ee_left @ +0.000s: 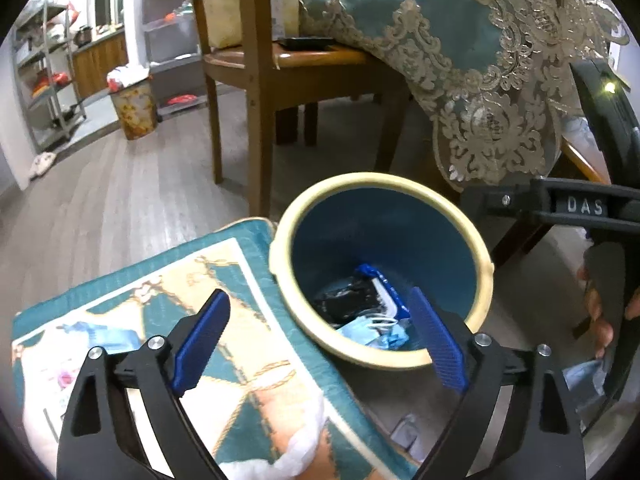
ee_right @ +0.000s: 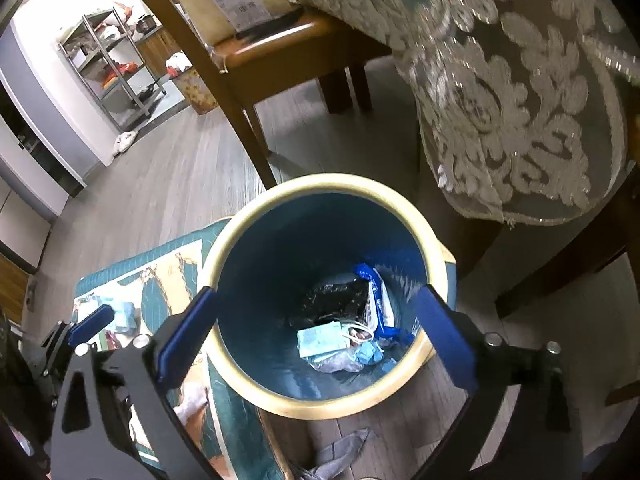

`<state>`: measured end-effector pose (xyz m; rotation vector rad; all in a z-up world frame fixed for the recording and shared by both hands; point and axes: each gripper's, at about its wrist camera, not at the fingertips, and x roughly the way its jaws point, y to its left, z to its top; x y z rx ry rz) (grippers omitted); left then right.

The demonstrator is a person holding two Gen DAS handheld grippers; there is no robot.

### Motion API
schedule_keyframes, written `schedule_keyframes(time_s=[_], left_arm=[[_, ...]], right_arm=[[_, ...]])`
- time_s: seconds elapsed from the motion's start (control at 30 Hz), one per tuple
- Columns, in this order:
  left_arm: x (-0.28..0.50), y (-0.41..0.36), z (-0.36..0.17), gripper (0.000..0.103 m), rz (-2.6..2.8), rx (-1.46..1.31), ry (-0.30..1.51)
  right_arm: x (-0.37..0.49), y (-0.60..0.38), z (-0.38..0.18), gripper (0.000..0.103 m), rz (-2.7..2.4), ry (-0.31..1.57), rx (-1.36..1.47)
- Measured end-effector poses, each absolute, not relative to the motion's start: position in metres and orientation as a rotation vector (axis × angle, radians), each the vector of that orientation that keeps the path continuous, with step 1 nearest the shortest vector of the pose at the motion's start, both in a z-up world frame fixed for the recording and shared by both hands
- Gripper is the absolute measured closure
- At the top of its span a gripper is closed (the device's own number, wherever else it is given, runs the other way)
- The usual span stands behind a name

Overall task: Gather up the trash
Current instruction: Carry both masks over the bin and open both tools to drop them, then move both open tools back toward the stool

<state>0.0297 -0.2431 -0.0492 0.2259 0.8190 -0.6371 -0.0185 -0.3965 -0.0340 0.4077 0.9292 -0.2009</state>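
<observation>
A blue bin with a cream rim (ee_left: 486, 272) (ee_right: 224, 240) stands on the floor beside a teal cushion (ee_left: 132, 292) (ee_right: 160, 268). Inside lie a blue wrapper (ee_right: 376, 284), a black bag (ee_right: 340, 300) and a light blue face mask (ee_right: 320, 340). My left gripper (ee_left: 320, 344) is open and empty, above the cushion edge and the bin's near rim. My right gripper (ee_right: 316, 344) is open and empty, right over the bin mouth. A white wad (ee_left: 296, 452) and a blue packet (ee_left: 108, 336) (ee_right: 124, 316) lie on the cushion. The right gripper's body (ee_left: 600, 208) shows in the left wrist view.
A wooden chair (ee_left: 256, 80) (ee_right: 240, 80) stands behind the bin. A table with a lace-edged blue cloth (ee_left: 480, 60) (ee_right: 520, 80) hangs over the right. A grey scrap (ee_right: 344, 448) lies on the floor near the bin. Another patterned bin (ee_left: 132, 108) and metal shelves (ee_left: 44, 80) stand far left.
</observation>
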Motion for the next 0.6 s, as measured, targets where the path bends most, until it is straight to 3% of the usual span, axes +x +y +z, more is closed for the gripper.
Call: schedule_keyframes(time_s=[0.6], left_arm=[[0.014, -0.117, -0.025, 0.010, -0.533, 0.226, 0.800]], right_arm=[[0.010, -0.307, -0.036, 0.006, -0.112, 0.982, 0.275]])
